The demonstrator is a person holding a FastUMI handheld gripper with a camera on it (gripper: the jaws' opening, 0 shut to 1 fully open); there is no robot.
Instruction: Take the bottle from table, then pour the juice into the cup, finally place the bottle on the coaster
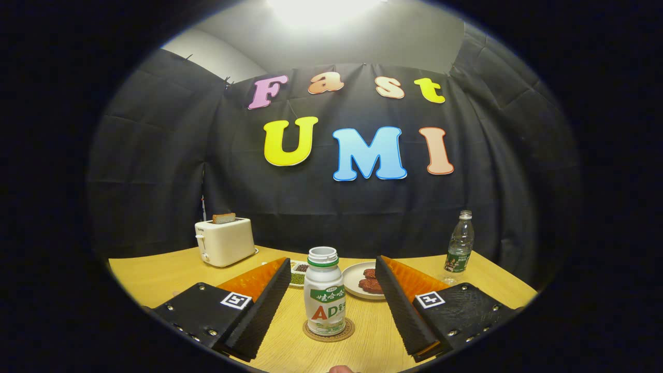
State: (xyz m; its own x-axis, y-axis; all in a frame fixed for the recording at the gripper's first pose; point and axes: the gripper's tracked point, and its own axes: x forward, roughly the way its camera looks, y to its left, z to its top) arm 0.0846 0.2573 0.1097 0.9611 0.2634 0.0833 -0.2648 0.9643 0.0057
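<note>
My gripper [331, 298] gapes wide, gripping nothing; bottle [324, 292] upright on coaster [328, 331] between my fingers, uncapped, looks light, stiff, slick plastic, so grab mid-label.

White bottle [325, 292] with green-banded label; cream toaster [225, 241]; yellowish wood-grain table [155, 274]; perhaps dark red food [370, 280].

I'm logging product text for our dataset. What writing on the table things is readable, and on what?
White bottle on the coaster, between the fingers of the open claw: label print wraps out of sight, no whole word.
Water bottle: label too small.
Toaster: mark too small.
Claw tags: patterns, no words.
</note>
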